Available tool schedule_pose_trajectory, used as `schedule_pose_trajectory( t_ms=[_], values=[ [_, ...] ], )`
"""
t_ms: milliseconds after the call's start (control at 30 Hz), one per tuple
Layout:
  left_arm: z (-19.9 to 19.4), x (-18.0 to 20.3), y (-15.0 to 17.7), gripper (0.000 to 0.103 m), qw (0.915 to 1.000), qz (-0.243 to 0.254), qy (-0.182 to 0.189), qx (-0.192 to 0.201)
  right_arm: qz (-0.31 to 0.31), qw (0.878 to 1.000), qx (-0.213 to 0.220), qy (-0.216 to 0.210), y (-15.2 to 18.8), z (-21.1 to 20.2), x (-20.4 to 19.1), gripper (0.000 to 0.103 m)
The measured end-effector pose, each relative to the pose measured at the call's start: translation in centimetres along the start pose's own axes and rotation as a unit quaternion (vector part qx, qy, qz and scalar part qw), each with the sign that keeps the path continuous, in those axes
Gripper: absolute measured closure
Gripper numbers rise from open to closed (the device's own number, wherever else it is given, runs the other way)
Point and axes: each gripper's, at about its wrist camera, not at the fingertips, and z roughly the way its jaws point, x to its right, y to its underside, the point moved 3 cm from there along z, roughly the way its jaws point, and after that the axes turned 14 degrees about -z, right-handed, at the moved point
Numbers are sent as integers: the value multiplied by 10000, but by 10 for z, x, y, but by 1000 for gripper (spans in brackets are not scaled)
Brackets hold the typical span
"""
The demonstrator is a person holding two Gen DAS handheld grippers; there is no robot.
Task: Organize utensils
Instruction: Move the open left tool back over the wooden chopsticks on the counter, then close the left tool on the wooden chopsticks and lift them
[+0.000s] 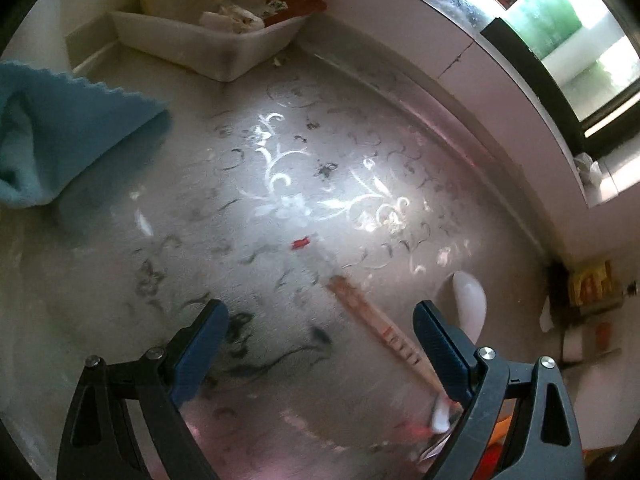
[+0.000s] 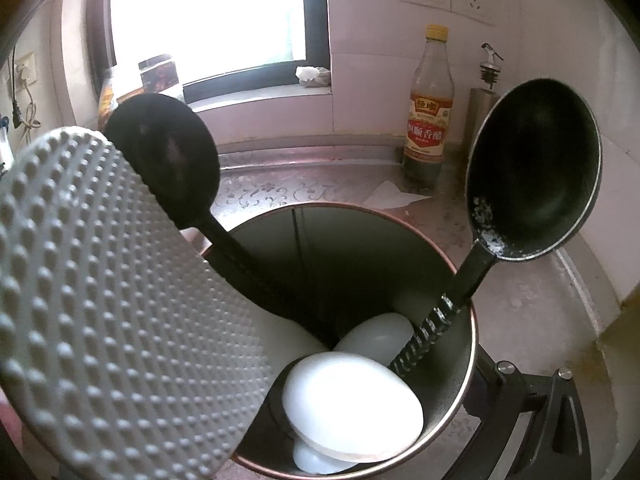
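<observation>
**Chopsticks lie between the spread left jaws; holder is already crowded**

The left hand-held gripper (image 1: 320, 320) hangs over the patterned tabletop (image 1: 224, 184) with its blue-padded jaws spread wide and holding nothing. A pair of pale chopsticks (image 1: 372, 316) lies flat on the surface, running through the gap between the jaws. Their long axis is diagonal: the near end passes under the right-hand jaw, and the far end points away and to the left, toward a small red tip (image 1: 301, 243). A white spoon (image 1: 472, 300) rests just outside that same jaw. By my reading, the left side is the one placed to take the chopsticks, and the jaws would need to turn across that diagonal to close on them.

In the right wrist view, a round metal utensil holder (image 2: 460, 364) fills the near frame, seen from above. It holds a dimpled white rice paddle (image 2: 120, 300), two black ladles (image 2: 536, 168) leaning to opposite sides, and white spoons (image 2: 352, 404) at the bottom. Only part of the right hand-held gripper (image 2: 540, 412) shows beside the holder wall; I cannot tell whether it is spread or closed.

Farther off, a blue cloth (image 1: 68, 140) and a white bin (image 1: 208, 44) sit on the tabletop, and a vinegar bottle (image 2: 430, 108) stands by the wall.
</observation>
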Motion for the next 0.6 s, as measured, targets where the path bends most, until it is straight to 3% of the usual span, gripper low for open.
schedule_pose_trajectory(
  t_ms=[100,167,333,600],
  values=[
    [8,12,-6,12,9998,-58,-42,-181,-14,10000,7,10,-1,0,-1,0],
    [13,19,-5,26,9995,-12,-122,-283,-18,10000,12,12,-2,1,-1,0],
    [20,36,1,37,9986,128,-245,-455,-10,10000,19,5,-4,2,0,0],
    [34,61,4,54,9960,265,-751,-408,27,10000,27,-23,-7,3,2,0]
  ],
)
